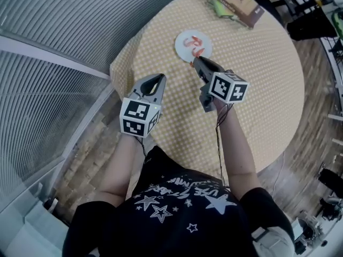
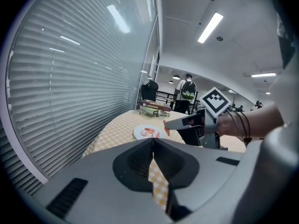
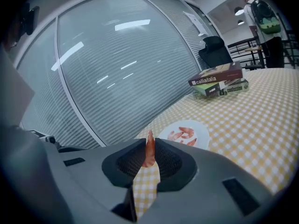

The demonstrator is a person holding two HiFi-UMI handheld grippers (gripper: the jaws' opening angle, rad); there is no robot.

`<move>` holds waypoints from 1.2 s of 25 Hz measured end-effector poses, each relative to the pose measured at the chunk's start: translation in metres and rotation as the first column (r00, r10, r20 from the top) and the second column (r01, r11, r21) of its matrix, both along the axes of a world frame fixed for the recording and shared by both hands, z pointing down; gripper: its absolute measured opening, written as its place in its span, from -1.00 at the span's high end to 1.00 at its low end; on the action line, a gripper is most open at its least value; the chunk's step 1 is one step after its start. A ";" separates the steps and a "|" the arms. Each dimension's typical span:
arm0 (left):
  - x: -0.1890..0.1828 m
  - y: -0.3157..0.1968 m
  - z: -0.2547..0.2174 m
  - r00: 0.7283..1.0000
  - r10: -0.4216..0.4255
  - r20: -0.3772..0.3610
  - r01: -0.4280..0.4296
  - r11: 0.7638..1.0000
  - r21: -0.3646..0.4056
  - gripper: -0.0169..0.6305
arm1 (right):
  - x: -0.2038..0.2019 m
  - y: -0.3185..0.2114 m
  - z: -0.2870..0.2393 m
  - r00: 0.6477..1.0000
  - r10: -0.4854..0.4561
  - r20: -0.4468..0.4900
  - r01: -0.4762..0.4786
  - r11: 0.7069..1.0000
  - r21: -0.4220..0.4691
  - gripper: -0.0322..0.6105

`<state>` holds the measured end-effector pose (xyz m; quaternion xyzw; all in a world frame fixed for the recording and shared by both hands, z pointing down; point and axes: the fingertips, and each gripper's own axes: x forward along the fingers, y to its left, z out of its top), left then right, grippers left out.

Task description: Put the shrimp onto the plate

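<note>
A white plate (image 1: 183, 39) with a few orange shrimp (image 1: 196, 45) lies on the yellow checked table; it also shows in the right gripper view as the plate (image 3: 202, 133) and in the left gripper view as the plate (image 2: 139, 134). My right gripper (image 1: 193, 61) is shut on one orange shrimp (image 3: 150, 150), held upright between the jaws just short of the plate's near edge. That held shrimp (image 2: 166, 126) sticks out of the right gripper's tips. My left gripper (image 1: 160, 78) hovers left of the right one, jaws shut with nothing between them.
A stack of books (image 1: 236, 0) lies at the table's far side, also seen as books (image 3: 219, 80). A slatted glass wall (image 1: 64, 31) runs along the left. The table edge (image 1: 115, 68) is close to the left gripper. A person with a backpack (image 2: 188, 88) stands far behind.
</note>
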<state>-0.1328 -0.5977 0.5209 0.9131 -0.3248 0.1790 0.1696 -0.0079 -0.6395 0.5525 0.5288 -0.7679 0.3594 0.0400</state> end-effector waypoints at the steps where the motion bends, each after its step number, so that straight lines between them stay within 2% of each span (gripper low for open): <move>1: -0.001 -0.003 0.002 1.000 -0.003 0.001 0.003 1.000 -0.002 0.92 | -0.001 -0.006 0.003 1.000 -0.005 -0.011 0.005 1.000 -0.003 0.71; 9: -0.005 -0.028 0.013 1.000 -0.018 0.014 0.018 1.000 0.001 0.92 | -0.007 -0.049 0.034 0.993 -0.038 -0.115 0.032 0.998 -0.056 0.71; 14: -0.012 -0.030 0.021 0.999 -0.033 0.015 0.033 0.999 -0.016 0.92 | -0.007 -0.058 0.056 0.966 -0.074 -0.248 0.042 0.990 -0.131 0.71; 20: -0.012 -0.027 0.031 0.999 -0.036 0.015 0.036 0.999 -0.036 0.92 | -0.002 -0.063 0.066 0.940 -0.080 -0.331 0.023 0.985 -0.172 0.71; 30: -0.007 -0.016 0.032 0.999 -0.028 0.014 0.029 0.999 -0.043 0.92 | -0.006 -0.058 0.067 0.937 -0.111 -0.331 0.044 0.978 -0.203 0.71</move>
